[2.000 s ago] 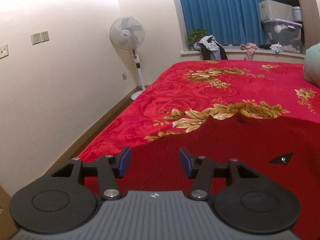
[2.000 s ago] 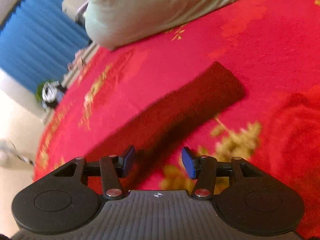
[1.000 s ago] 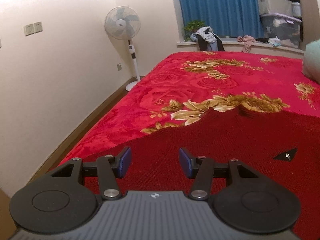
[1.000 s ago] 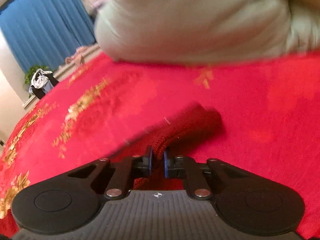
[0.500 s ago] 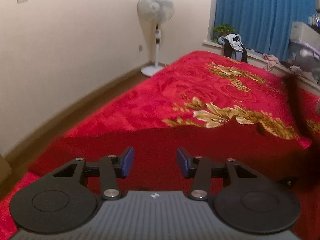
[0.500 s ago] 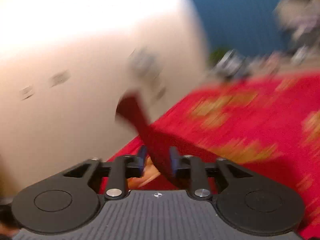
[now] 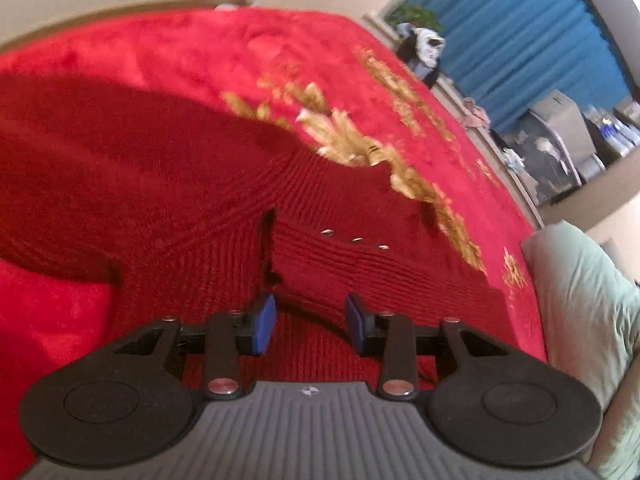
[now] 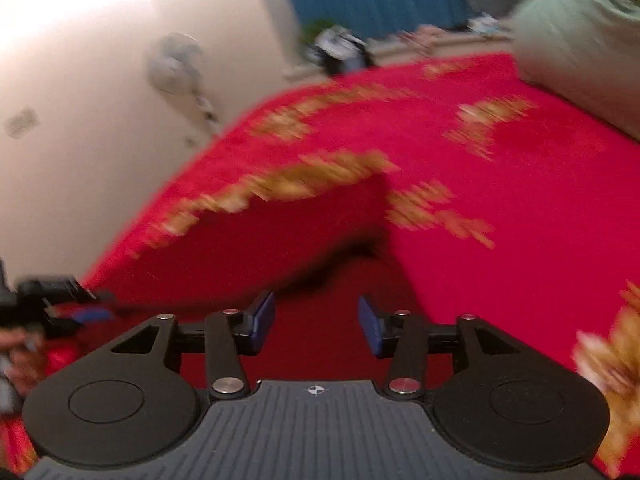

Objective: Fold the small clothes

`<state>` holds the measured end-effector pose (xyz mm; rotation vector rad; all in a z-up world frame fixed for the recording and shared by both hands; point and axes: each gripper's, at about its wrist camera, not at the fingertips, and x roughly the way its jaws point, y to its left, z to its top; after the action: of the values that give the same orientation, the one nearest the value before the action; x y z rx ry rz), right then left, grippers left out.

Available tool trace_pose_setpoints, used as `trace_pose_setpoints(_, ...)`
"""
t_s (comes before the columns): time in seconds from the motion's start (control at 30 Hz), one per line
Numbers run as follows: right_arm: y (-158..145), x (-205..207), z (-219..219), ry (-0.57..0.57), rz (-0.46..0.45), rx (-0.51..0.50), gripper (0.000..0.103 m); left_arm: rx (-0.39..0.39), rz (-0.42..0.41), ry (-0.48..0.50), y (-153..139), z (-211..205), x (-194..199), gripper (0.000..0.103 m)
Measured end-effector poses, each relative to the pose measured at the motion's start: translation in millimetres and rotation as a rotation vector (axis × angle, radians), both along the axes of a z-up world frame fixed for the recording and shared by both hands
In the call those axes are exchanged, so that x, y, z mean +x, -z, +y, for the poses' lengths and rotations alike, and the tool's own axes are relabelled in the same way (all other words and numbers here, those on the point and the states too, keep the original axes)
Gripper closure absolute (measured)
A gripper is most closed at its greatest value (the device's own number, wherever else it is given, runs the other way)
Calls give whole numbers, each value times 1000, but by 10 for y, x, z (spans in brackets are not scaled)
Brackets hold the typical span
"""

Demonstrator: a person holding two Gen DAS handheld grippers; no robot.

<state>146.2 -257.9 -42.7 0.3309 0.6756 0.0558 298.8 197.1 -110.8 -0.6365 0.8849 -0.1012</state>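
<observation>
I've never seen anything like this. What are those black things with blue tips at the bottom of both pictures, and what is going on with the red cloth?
Those are no robot's: a person carries a two-finger gripper in each hand, with a camera on each looking forward along the fingers. One picture is from the left gripper, the other from the right gripper. The blue tips are their pads. Both look down on a bed with a red flowered blanket. On it lies a dark red knitted sweater, a sleeve already folded across it, to be folded small. A pale green pillow lies at the side. Neither gripper holds anything: the left one's jaws are closing over the knit, the right one's are opening.
</observation>
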Motion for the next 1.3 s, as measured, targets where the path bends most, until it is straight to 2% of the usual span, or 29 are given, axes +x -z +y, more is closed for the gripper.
trace_pose_setpoints(0.13, 431, -174, -181, 97, 58, -4, 54, -39, -8, -78, 152, 17, 104, 62)
trace_pose_setpoints(0.17, 540, -166, -222, 105, 77, -11, 54, -34, -14, -84, 143, 11, 128, 67)
trace_pose_setpoints(0.2, 618, -148, -247, 113, 87, -35, 55, -9, -28, -86, 118, -6, 148, 94)
trace_pose_setpoints(0.3, 632, -118, -166, 92, 67, -116, 54, 121, -125, -82, -67, -33, 153, 94)
trace_pose_setpoints(0.37, 641, -127, -132, 99, 55, -198, 54, 214, -195, -182, -262, 51, 71, 94)
trace_pose_setpoints(0.43, 644, -150, -186, 128, 74, -208, 54, 248, -193, -224, -313, 156, 50, 93)
trace_pose_setpoints(0.47, 634, -163, -228, 143, 88, -200, 54, 237, -151, -190, -278, 176, 81, 90)
trace_pose_setpoints(0.5, 642, -173, -276, 160, 113, -194, 54, 239, -86, -133, -229, 163, 133, 77)
trace_pose_setpoints(0.53, 643, -182, -318, 169, 141, -187, 53, 285, -34, -96, -208, 120, 136, 75)
trace_pose_setpoints(0.6, 640, -213, -383, 155, 185, -175, 51, 394, -68, -127, -315, 67, -33, 72)
trace_pose_setpoints(0.63, 613, -260, -401, 146, 192, -173, 50, 401, -85, -136, -405, 73, -145, 71)
trace_pose_setpoints(0.77, 554, -547, -553, 180, 247, -103, 49, 313, -105, -120, -727, 154, -596, 69)
trace_pose_setpoints(0.87, 560, -784, -611, 170, 287, -66, 49, 331, -119, -78, -965, 156, -1047, 67)
trace_pose_setpoints(0.93, 532, -951, -619, 164, 289, -54, 49, 344, -131, -46, -1029, 152, -1442, 61)
trace_pose_setpoints(1.07, 549, -1202, -679, 223, 281, 10, 49, 423, -94, 27, -881, 79, -2206, 58)
trace_pose_setpoints(1.13, 548, -1232, -628, 210, 274, -16, 49, 465, -50, 60, -710, 44, -2493, 58)
trace_pose_setpoints(1.23, 548, -1268, -582, 203, 272, -40, 50, 491, 7, 65, -484, 77, -2762, 58)
trace_pose_setpoints(1.3, 562, -1283, -546, 202, 269, -67, 53, 520, 51, 54, -366, 123, -2857, 50)
